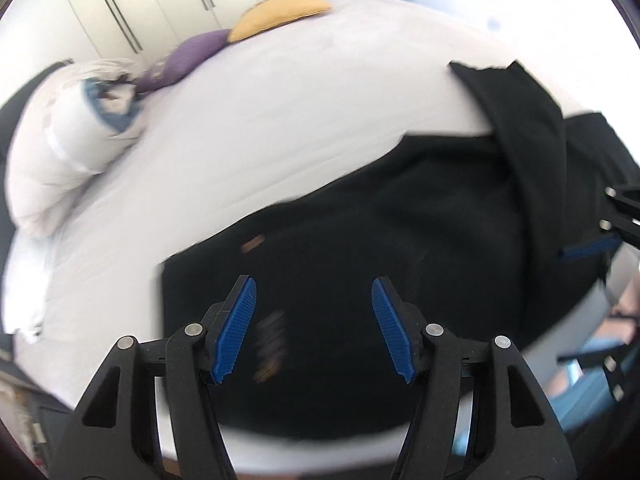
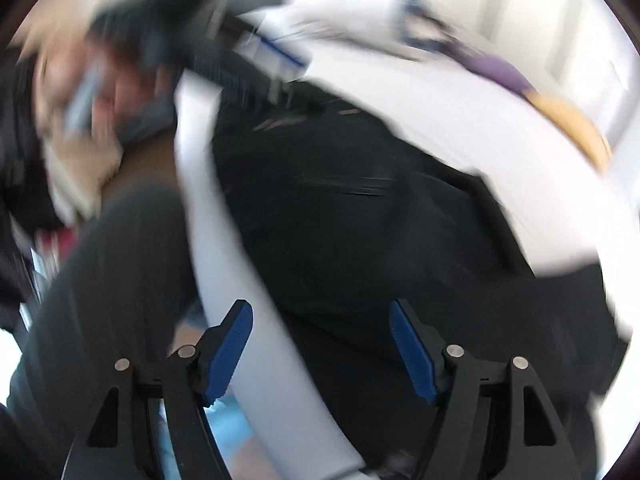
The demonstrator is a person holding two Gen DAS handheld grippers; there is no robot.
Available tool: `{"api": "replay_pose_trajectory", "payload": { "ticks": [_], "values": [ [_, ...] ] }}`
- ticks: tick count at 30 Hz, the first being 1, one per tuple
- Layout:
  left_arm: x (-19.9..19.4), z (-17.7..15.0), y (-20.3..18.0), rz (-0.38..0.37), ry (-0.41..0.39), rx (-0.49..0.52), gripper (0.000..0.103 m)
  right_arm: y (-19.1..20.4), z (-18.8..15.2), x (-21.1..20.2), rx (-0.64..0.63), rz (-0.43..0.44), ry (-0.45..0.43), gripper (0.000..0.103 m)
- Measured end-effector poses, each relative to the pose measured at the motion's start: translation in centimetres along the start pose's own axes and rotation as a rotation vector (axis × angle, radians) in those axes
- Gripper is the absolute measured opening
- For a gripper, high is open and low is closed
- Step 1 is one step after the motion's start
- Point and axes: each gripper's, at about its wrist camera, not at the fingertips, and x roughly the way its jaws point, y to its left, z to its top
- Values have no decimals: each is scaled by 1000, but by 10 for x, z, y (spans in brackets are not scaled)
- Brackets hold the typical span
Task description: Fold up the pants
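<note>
**Both grippers spread above black pants**

Left gripper [image 1: 314, 330] at bottom centre of its view, jaws apart, nothing between the blue pads, black pants [image 1: 400, 240] lying below. Pants spread over the lower right of a white bed [image 1: 280, 120], one part folded across at upper right. Pillows [image 1: 60, 152] at left. Right gripper [image 2: 320, 350] likewise spread and empty over the pants [image 2: 360, 220]; view heavily blurred.

Plenty of open white bedsheet [image 1: 248, 128] is sitting past the black pants [image 1: 360, 240], so a gripper is getting a clear run there. Pillows are crowding the far edge: white pillow [image 1: 52, 152], purple cushion [image 1: 188, 56], yellow cushion [image 1: 280, 12]. The other gripper [image 1: 612, 224] is hanging at the pants' right end.
</note>
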Motion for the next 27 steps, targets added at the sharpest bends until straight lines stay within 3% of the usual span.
{"api": "replay_pose_trajectory", "payload": {
  "ticks": [3, 7, 9, 13, 15, 21, 27],
  "values": [
    [30, 23, -32, -77, 9, -23, 59, -63, -6, -33, 234, -6, -48, 73],
    [78, 34, -46, -197, 91, -136, 59, -168, -12, -61, 562, -44, -109, 73],
    [102, 24, -46, -205, 140, -160, 59, -219, -15, -68, 716, -77, -124, 74],
    [107, 23, -41, -226, 123, -205, 60, -302, -5, -52, 921, -145, -54, 75],
    [110, 25, -44, -208, 129, -188, 60, -325, 7, -37, 958, -169, -6, 75],
    [119, 31, -47, -203, 130, -212, 61, -355, 47, 20, 898, -251, 120, 75],
    [123, 28, -42, -197, 117, -212, 61, -380, 58, 86, 886, -413, 367, 75]
  ]
}}
